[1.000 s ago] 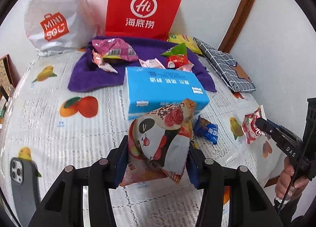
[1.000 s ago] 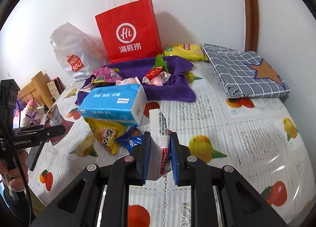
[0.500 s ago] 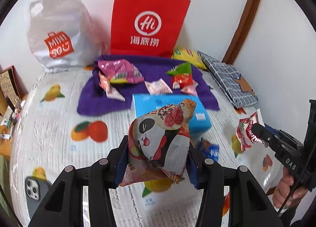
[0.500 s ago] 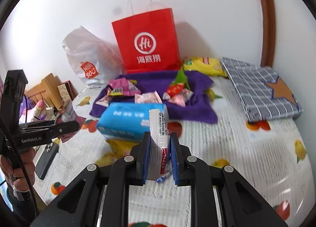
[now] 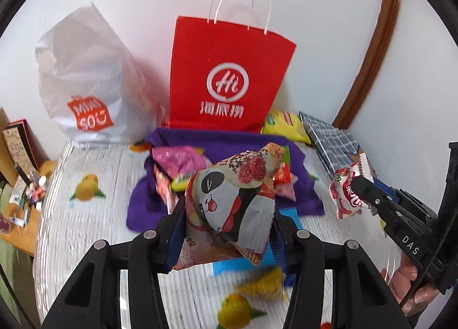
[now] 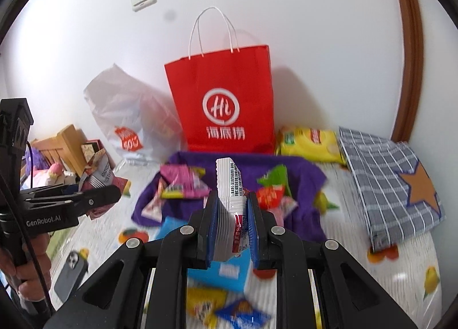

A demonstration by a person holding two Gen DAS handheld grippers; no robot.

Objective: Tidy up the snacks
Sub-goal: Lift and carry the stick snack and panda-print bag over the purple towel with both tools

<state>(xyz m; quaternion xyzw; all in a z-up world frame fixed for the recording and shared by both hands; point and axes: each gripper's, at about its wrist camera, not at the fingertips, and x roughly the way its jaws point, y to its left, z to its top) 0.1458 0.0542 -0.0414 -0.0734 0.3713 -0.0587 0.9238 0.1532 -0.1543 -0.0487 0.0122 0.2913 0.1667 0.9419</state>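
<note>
The left gripper (image 5: 227,223) squeezes a puffy snack bag with a panda face on it (image 5: 232,200). Its blue pads press on both sides of the bag, and the bag is up off the table. The right gripper (image 6: 232,223) is pinched tight on a thin white and red snack packet (image 6: 233,208) that stands up on its edge between the pads. In the left view the same packet (image 5: 347,191) shows at 3 o'clock, stuck in the tip of the other tongs, with a hand (image 5: 412,286) under it.

A tall red paper bag with white string handles (image 6: 226,105) stands against the wall at 12 o'clock. A crinkly white plastic shopping bag (image 5: 83,82) sits at 10 o'clock of it in the left view. A purple towel (image 6: 300,174) lies in front of the red bag, touching it. On the towel lie a pink snack bag (image 6: 183,183) and a red and green snack packet (image 6: 272,188). A yellow chip bag (image 6: 309,143) lies just beside the red bag at 3 o'clock. A grey checked cloth with an orange star (image 6: 395,185) lies farther that way.

Under the grippers, at 6 o'clock, is a blue box (image 6: 229,271) on the white table cover with fruit pictures (image 5: 91,214). It looks blurry. A dark phone (image 6: 71,271) lies at 8 o'clock in the right view.
</note>
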